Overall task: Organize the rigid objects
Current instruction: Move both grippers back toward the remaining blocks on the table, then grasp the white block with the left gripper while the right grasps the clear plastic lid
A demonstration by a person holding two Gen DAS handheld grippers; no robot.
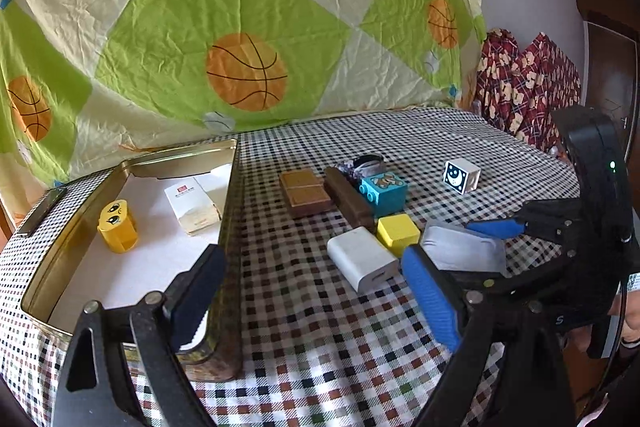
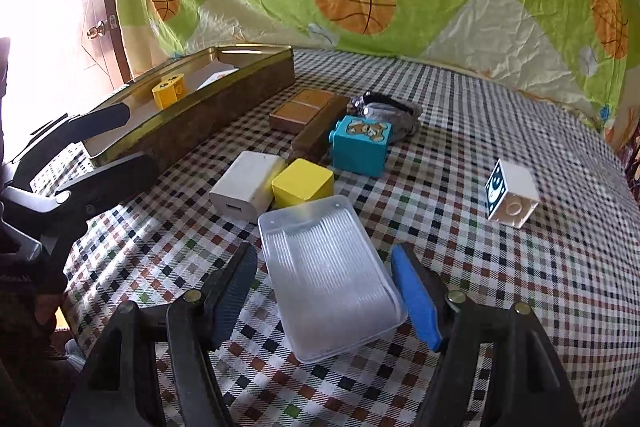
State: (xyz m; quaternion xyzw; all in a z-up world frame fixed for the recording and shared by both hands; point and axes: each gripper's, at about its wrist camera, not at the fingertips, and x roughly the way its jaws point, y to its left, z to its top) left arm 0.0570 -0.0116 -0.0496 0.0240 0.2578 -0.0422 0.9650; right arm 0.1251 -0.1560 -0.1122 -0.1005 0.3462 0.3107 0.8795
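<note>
Between the spread fingers of the right gripper (image 2: 324,291) lies one translucent ribbed plastic box (image 2: 330,277), flat on the checkered tablecloth (image 2: 500,287); neither blue pad (image 2: 416,301) visibly presses its sides, so the gripper is released around it, not clamped. Just beyond the box sit one yellow cube (image 2: 303,183) and one white charger (image 2: 246,191), touching each other. Farther from the box stands one teal toy block (image 2: 360,145) with a bear picture, beside one long dark brown bar (image 2: 320,131) and one flat brown case (image 2: 302,109); behind them lies a dark, shiny bundle too unclear to name. Well right of the box rests one white toy block (image 2: 512,193) with a moon face. Far left of the box is one gold tin tray (image 1: 132,163), holding one yellow smiley toy (image 1: 117,226) and one white carton (image 1: 193,205). Over the tray's near wall hangs the left gripper (image 1: 316,301), fingers wide apart and holding nothing. Behind everything hangs one basketball-print sheet (image 1: 248,27).
</note>
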